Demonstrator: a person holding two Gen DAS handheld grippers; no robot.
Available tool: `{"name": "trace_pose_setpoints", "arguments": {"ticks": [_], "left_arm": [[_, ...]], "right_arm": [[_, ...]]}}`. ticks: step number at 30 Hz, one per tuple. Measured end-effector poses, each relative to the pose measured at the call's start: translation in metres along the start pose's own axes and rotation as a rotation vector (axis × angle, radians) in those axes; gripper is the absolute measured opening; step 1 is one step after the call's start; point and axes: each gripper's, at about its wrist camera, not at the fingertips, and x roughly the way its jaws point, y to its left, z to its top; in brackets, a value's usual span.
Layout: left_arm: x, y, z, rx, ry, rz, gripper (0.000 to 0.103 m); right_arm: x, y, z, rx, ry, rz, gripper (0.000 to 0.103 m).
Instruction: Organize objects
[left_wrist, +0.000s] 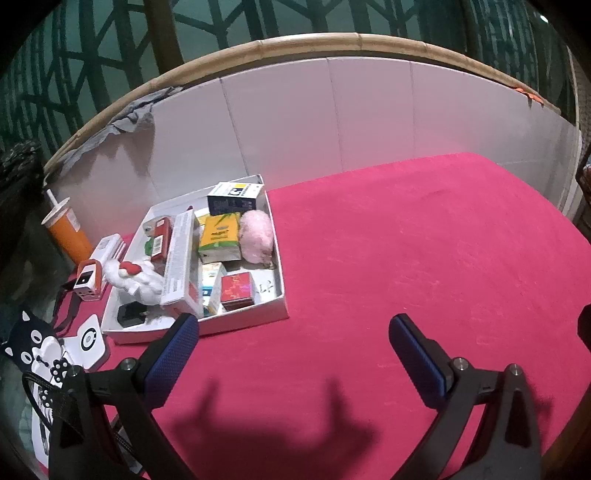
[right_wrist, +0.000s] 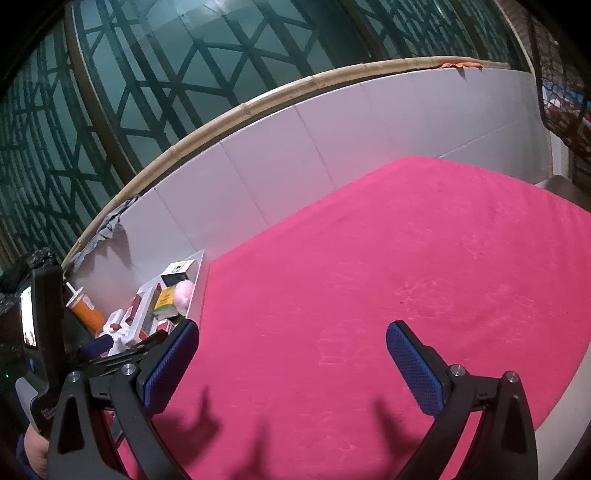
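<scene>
So the white tray (left_wrist: 258, 317) sits at about 10 o'clock from the left gripper (left_wrist: 293, 332), on the pink tablecloth (left_wrist: 406, 258), and it's stuffed: a yellow-and-green box (left_wrist: 218, 238) in the middle, a fluffy pink thing (left_wrist: 257, 230) touching it at its 3 o'clock, a dark box with a white-and-yellow top (left_wrist: 234, 197) at the far 12 o'clock end, a long white carton (left_wrist: 179, 254) lying tilted down the middle, a red pack (left_wrist: 162, 240) at its 9 o'clock, a red-patterned box (left_wrist: 237, 290) near the front wall, and a black block (left_wrist: 130, 314) in the near-left corner. A white figure with a red patch (left_wrist: 135, 278) is draped over the tray's left rim. Just outside at 9 o'clock there's an orange-and-white gadget (left_wrist: 88, 280), and further out at 10 o'clock an orange cup with a straw (left_wrist: 66, 230). A black-and-white cat-print item (left_wrist: 33, 343) sits at the table's left edge. Left gripper is spread wide with nothing between its blue pads (left_wrist: 173, 354). Right gripper (right_wrist: 291, 336) is the same deal, wide apart and holding nothing, hovering over bare cloth with the tray off at its 10 o'clock. A white panel wall (left_wrist: 332, 118) runs behind the table.
</scene>
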Motion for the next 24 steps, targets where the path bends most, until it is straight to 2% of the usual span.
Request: {"name": "trace_pose_setpoints", "arguments": {"ticks": [5,9,11,14,20,21,24], "left_arm": [[0.006,-0.013,0.002,0.024,-0.003,-0.023,0.103],[0.015,-0.038,0.006,0.079,-0.028,-0.123,0.103],[0.024,-0.058,0.004,0.122,-0.016,-0.204,0.103],[0.039,-0.091,-0.002,0.203,0.023,-0.361,0.103],[0.065,-0.138,-0.026,0.326,0.176,-0.641,0.103],[0.066,-0.142,-0.030,0.343,0.189,-0.661,0.103],[0.059,-0.151,-0.045,0.430,0.098,-0.609,0.103]], "right_arm": [[0.000,-0.008,0.005,0.008,-0.016,-0.036,0.103],[0.005,-0.026,0.018,0.031,-0.042,-0.149,0.103],[0.011,-0.037,0.022,0.048,-0.041,-0.208,0.103],[0.031,-0.061,0.026,0.078,0.005,-0.331,0.103],[0.064,-0.106,0.020,0.188,0.133,-0.483,0.103],[0.069,-0.109,0.019,0.201,0.146,-0.500,0.103],[0.074,-0.112,0.013,0.195,0.155,-0.538,0.103]]}}
